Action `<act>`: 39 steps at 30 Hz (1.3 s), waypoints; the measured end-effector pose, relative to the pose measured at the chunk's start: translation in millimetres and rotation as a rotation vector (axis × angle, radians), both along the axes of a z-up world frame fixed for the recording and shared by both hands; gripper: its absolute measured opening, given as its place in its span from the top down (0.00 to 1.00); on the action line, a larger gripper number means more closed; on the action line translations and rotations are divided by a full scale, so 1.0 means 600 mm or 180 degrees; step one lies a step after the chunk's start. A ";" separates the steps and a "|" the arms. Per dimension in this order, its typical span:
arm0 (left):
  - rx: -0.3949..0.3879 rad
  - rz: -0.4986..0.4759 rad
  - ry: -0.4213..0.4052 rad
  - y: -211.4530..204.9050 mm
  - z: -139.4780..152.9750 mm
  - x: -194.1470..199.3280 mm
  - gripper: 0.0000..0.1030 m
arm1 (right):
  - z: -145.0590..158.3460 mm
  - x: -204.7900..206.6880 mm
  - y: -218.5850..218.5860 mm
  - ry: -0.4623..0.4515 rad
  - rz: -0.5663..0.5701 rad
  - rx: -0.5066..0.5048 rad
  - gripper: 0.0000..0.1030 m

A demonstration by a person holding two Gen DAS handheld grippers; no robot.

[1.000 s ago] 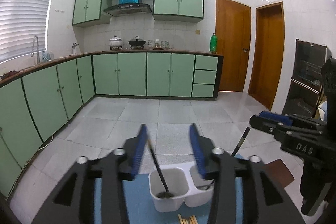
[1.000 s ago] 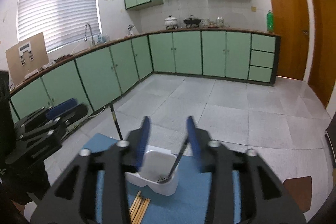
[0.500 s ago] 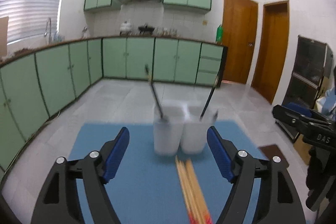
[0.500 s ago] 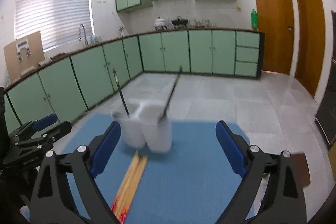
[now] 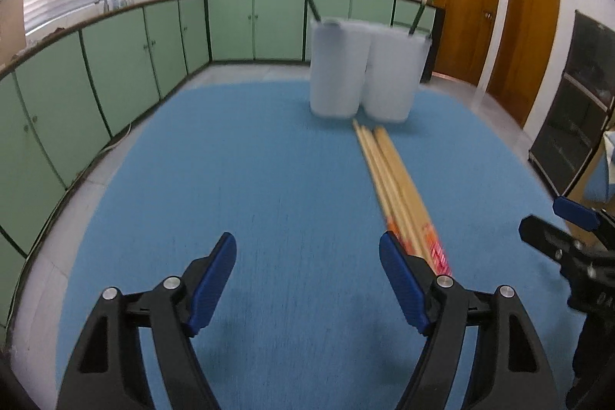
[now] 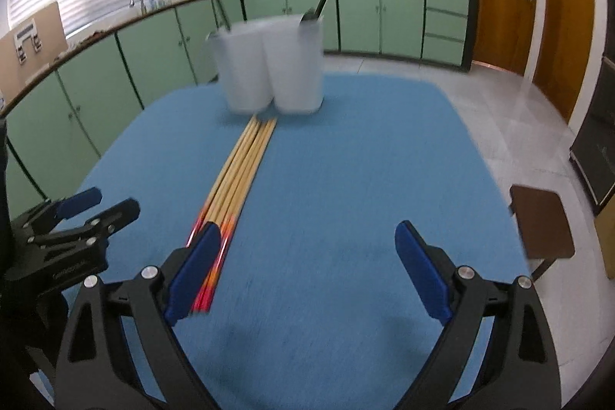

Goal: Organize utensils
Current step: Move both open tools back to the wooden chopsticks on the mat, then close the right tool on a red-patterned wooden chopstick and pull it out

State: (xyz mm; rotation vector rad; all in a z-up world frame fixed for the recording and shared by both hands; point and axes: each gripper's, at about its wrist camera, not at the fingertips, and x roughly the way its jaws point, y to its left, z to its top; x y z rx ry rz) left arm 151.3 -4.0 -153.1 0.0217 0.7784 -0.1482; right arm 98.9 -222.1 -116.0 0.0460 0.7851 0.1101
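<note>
Cabinets [image 5: 115, 64] in pale green are filling the left of both views, running under a long counter. Lower in the frame, the left hand-held gripper [image 5: 307, 279] is hovering over the blue mat [image 5: 269, 179] on the desk, its blue-padded jaws standing wide apart and gripping nothing. Right of centre in the left wrist view, the chopsticks [image 5: 396, 187] are lying flat in a bundle on the mat, their red-marked ends passing just beside the right-side pad and their plain ends pointing at the white twin-cup holder [image 5: 361, 72] in the upper middle. One dark-handled utensil [image 5: 309, 0] is leaning out of each cup. At the right, the right hand-held gripper [image 6: 307, 264] is also spread wide and holding nothing, the bundle's red ends showing beside its left pad. A brown stool [image 6: 542, 221] is standing on the floor at the right edge.
</note>
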 end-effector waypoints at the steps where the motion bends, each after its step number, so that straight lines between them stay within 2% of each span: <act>1: 0.0016 0.0001 0.0035 -0.002 -0.002 -0.002 0.27 | -0.007 -0.006 0.006 0.0044 0.0035 -0.0009 0.14; 8: 0.0108 0.0021 0.0248 0.007 -0.032 -0.015 0.25 | -0.034 -0.023 0.040 0.0240 0.0211 -0.0120 0.19; 20: 0.0093 0.0033 0.0339 0.017 -0.037 -0.020 0.22 | -0.064 -0.021 0.068 0.0438 0.0274 -0.0322 0.22; 26: 0.0082 0.0032 0.0369 0.022 -0.039 -0.022 0.21 | -0.067 -0.014 0.073 0.0455 0.0276 -0.0365 0.23; 33: 0.0074 0.0042 0.0371 0.027 -0.038 -0.023 0.20 | -0.058 -0.020 0.053 0.0343 0.0074 -0.0490 0.25; 36: 0.0100 0.0036 0.0375 0.025 -0.038 -0.023 0.19 | -0.054 -0.022 0.049 0.0357 0.0172 -0.0199 0.31; 38: 0.0109 0.0031 0.0370 0.024 -0.037 -0.022 0.19 | -0.054 -0.020 0.054 0.0363 0.0219 -0.0146 0.38; 39: 0.0106 0.0031 0.0372 0.024 -0.037 -0.022 0.19 | -0.057 -0.019 0.058 0.0372 0.0243 -0.0159 0.46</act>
